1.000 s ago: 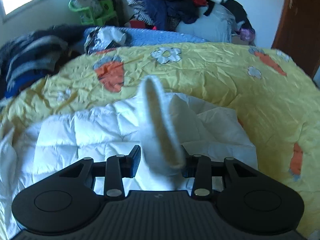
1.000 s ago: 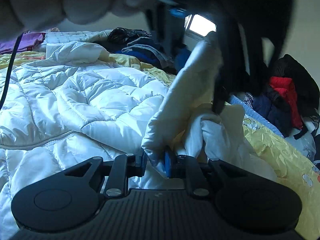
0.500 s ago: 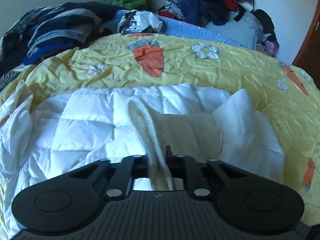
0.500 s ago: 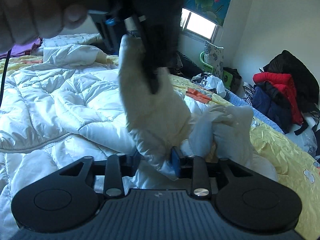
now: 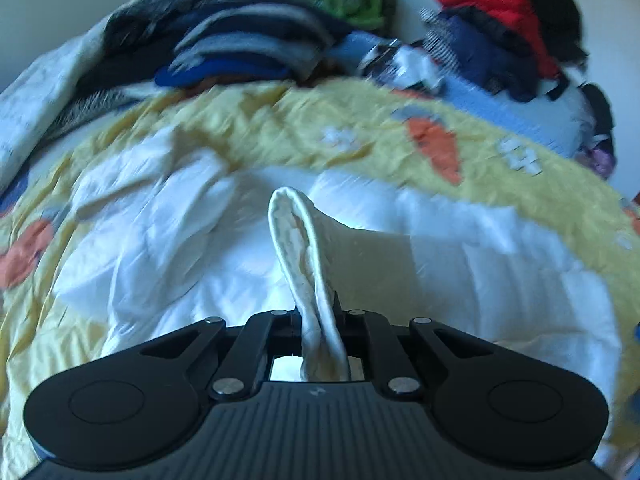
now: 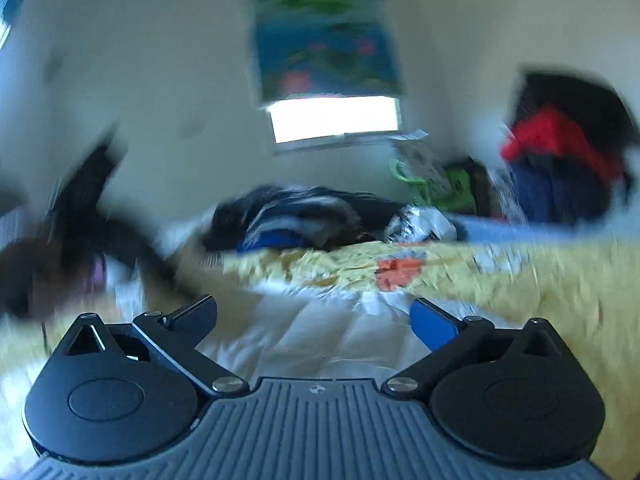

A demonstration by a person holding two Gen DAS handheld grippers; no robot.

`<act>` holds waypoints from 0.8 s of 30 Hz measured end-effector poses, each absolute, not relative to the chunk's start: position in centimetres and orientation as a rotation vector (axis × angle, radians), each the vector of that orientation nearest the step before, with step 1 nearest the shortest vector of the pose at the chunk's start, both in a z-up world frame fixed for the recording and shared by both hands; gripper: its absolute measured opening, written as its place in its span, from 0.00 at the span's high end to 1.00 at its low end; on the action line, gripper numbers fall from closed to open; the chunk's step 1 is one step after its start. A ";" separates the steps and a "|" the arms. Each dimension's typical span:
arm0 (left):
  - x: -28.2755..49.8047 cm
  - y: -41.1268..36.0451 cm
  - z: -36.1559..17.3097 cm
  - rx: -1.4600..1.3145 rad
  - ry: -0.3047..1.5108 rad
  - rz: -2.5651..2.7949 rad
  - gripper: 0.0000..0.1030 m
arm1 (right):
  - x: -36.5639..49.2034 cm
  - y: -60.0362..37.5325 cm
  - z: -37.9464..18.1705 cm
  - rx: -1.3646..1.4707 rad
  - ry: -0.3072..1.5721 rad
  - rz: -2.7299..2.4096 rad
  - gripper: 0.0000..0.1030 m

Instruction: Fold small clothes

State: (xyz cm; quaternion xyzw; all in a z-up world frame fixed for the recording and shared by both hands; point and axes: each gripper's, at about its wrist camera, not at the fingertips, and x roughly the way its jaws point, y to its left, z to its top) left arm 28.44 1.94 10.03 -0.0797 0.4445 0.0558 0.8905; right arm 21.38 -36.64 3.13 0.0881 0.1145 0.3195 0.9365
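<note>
- The small cream garment [image 5: 298,240], a soft sock-like piece, stands up as a narrow loop in front of the left wrist camera, its lower end pinched at the camera's base and its far side trailing down onto the white quilted duvet [image 5: 500,248].
- The left gripper [image 5: 318,316] has its fingers drawn nearly together on the cloth's doubled edge; the grip looks firm, with both layers caught.
- The right gripper [image 6: 314,316] is spread wide and holds nothing; its view is heavily blurred, so where it sits relative to the garment cannot be told.
- The duvet lies over a yellow carrot-print bedspread [image 5: 360,128], with a dark pile of clothes [image 5: 248,52] beyond it.
- The step in hand looks like laying the pinched end over to make the fold. To do it well:
  - Lower the left end slowly so the loop collapses flat, not twisted.
  - Bring the free right fingers to the trailing end first, to pin it against the soft duvet.
  - Release only once the edges line up, since the puffy surface could let the cloth slide.
</note>
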 end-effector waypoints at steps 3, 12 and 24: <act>28.3 2.6 8.8 -0.157 0.941 0.121 0.93 | 23.9 -39.8 1.6 0.362 0.375 0.555 0.00; 28.5 3.3 6.2 -0.126 0.964 0.146 0.93 | 25.7 -39.2 -3.1 0.328 0.588 0.482 0.02; 29.0 1.8 3.2 -0.012 0.983 0.179 0.93 | 25.4 -37.3 -3.2 0.198 0.597 0.476 0.02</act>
